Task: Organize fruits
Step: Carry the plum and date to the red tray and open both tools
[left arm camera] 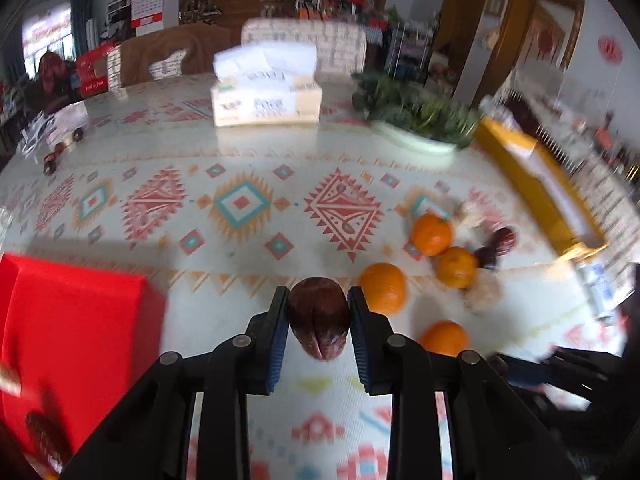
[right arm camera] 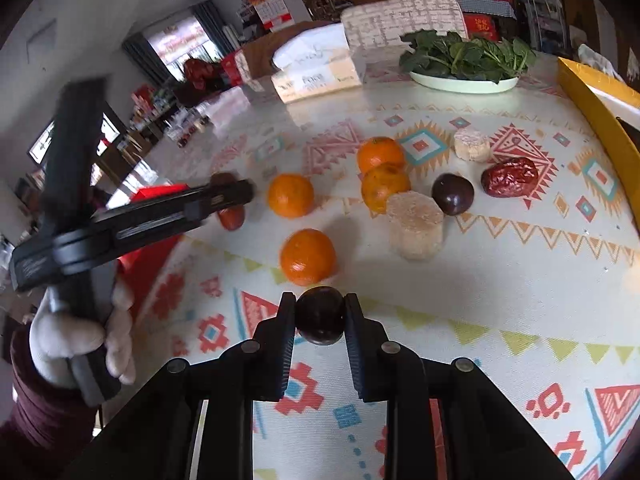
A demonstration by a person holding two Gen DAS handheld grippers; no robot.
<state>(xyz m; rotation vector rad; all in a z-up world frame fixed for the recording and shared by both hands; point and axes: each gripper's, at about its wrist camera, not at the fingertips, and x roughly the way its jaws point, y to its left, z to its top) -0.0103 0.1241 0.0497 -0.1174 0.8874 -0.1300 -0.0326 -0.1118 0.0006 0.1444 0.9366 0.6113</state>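
My left gripper (left arm camera: 318, 298) is shut on a wrinkled red-brown date (left arm camera: 319, 322), held above the patterned tablecloth. The right wrist view shows that same left gripper (right arm camera: 238, 196) in a white-gloved hand (right arm camera: 76, 336), with the date (right arm camera: 232, 217) in its tips. My right gripper (right arm camera: 320, 300) is shut on a dark round plum (right arm camera: 320, 316). Several oranges (right arm camera: 307, 256) lie loose ahead of it, along with another dark plum (right arm camera: 453, 194), a second red date (right arm camera: 510, 176) and two pale round cakes (right arm camera: 416, 226).
A red box (left arm camera: 72, 320) stands at the near left. A yellow box (right arm camera: 592, 92) runs along the right edge. Further back stand a plate of greens (right arm camera: 464, 84) and a tissue box (left arm camera: 266, 100). Small dark items (left arm camera: 52, 160) lie at the far left.
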